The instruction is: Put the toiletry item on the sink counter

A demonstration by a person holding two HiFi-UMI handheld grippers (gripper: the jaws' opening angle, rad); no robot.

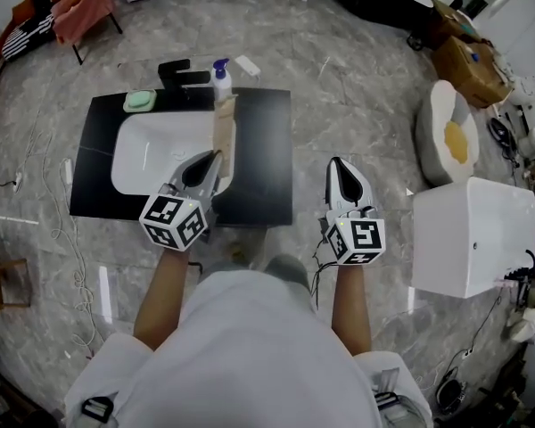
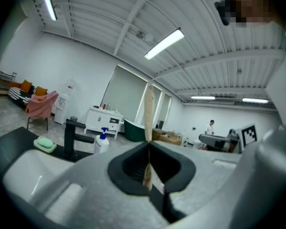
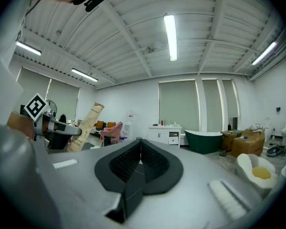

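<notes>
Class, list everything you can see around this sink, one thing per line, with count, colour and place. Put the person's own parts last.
sink counter: one, black, centre of the floor
basin: one, white, set in the counter
faucet: one, black, at the counter's back edge
soap: one, green, left of the faucet
pump bottle: one, white with a blue top, right of the faucet
toiletry packet: one, tan, over the basin
egg-shaped cushion: one, white with a yellow centre, on the floor at right
cardboard boxes: at least two, brown, far right
left hand-held gripper: one, grey, shut on the packet
right hand-held gripper: one, grey, shut, empty
</notes>
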